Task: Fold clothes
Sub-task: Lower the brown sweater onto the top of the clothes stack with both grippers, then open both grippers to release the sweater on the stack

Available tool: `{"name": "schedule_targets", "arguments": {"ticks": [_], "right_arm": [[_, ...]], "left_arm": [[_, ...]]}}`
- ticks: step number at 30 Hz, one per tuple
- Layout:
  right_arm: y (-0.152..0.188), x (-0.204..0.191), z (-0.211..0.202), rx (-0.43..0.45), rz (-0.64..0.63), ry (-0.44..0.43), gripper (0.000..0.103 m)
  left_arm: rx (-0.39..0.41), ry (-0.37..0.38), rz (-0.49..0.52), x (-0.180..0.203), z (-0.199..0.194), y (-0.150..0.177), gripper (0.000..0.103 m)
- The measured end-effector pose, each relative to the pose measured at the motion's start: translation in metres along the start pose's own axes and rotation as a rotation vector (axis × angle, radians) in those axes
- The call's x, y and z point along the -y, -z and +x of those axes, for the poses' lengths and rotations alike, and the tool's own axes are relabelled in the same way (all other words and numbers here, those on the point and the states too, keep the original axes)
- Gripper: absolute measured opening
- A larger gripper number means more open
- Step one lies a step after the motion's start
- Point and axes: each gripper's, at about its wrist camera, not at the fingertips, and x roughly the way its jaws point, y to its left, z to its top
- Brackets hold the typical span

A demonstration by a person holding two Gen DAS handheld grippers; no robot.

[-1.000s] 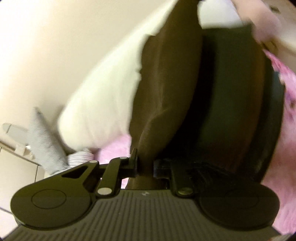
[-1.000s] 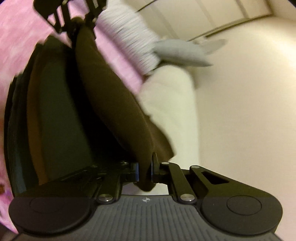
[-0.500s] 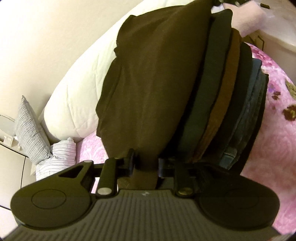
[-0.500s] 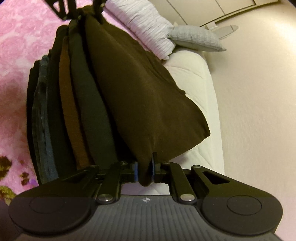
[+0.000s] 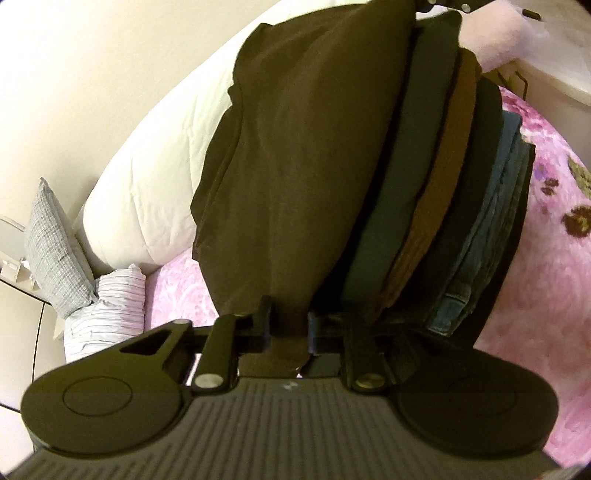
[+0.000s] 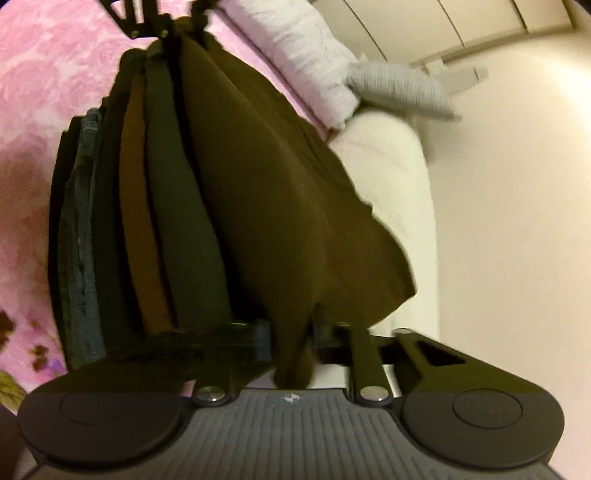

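A dark brown garment (image 5: 295, 155) hangs stretched between my two grippers above a stack of folded clothes (image 5: 461, 206). My left gripper (image 5: 289, 326) is shut on one end of it. My right gripper (image 6: 291, 332) is shut on the other end (image 6: 273, 206). The stack (image 6: 140, 229) holds dark green, rust brown, black and blue denim pieces, and lies on a pink floral bedspread (image 5: 554, 229). Each gripper shows at the top edge of the other's view.
A cream quilted duvet (image 5: 155, 177) lies rolled behind the garment along the wall. A grey pillow (image 5: 51, 236) and a striped white pillow (image 5: 107, 310) sit at the bed's head. A pink cushion (image 5: 502, 33) lies at the far end.
The garment has come down and now hangs close over the stack. The views steadied after the earlier blur and both grippers kept their hold.
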Motion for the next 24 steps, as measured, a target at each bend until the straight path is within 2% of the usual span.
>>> {"name": "schedule_targets", "arguments": {"ticks": [5, 10, 13, 17, 19, 24], "right_arm": [[0.008, 0.007, -0.037, 0.028, 0.095, -0.007, 0.009], [0.014, -0.018, -0.020, -0.015, 0.071, -0.049, 0.010], [0.010, -0.013, -0.016, -0.020, 0.069, -0.046, 0.010], [0.019, -0.013, -0.020, -0.013, 0.045, -0.053, 0.013], [0.020, -0.014, -0.022, -0.012, 0.048, -0.049, 0.018], [0.017, -0.012, -0.025, -0.013, 0.070, -0.040, 0.023]], "left_arm": [[0.028, -0.017, -0.029, 0.010, -0.026, 0.003, 0.011], [-0.030, 0.018, -0.009, 0.035, -0.004, 0.003, 0.010], [-0.027, 0.012, -0.037, 0.011, 0.016, 0.012, 0.014], [-0.026, 0.023, -0.069, 0.009, 0.006, 0.016, 0.016], [-0.027, 0.026, -0.111, 0.004, -0.001, 0.019, 0.021], [-0.042, 0.021, -0.211, -0.010, -0.029, 0.036, 0.023]]}}
